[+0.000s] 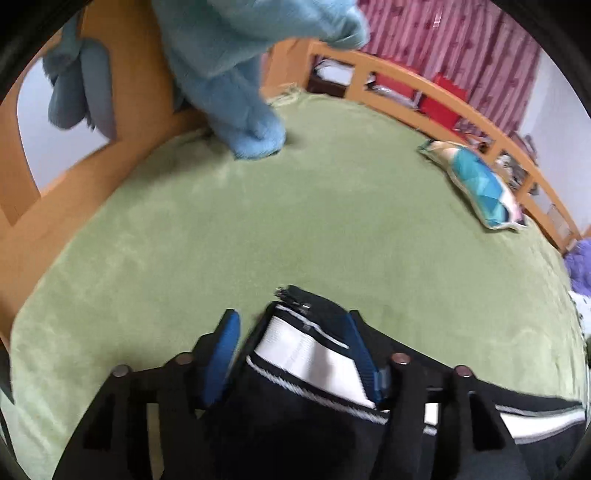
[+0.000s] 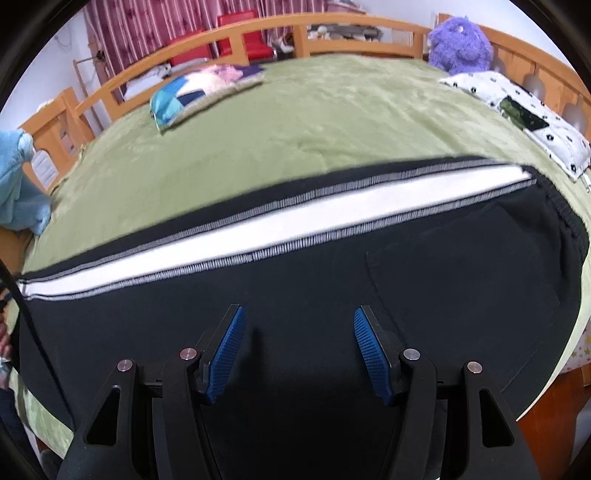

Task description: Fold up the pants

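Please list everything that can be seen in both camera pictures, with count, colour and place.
pants: one, black with white side stripe, flat on near part of blanket
blanket: one, green, covers bed
bed rail: one, wooden, far edge
cushion: one, blue and white, far side
soft toy: one, purple, far corner
blue garment: one, light blue, hangs at bed end
left gripper: open, pant cuff between pads
right gripper: open, over pants

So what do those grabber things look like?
Both look the same. The left gripper and the right gripper each have two black plastic arms with triangle-shaped holes and round silver bolts at the joints. The jaws end in blue ribbed pads. A thin black cable runs past the right one.
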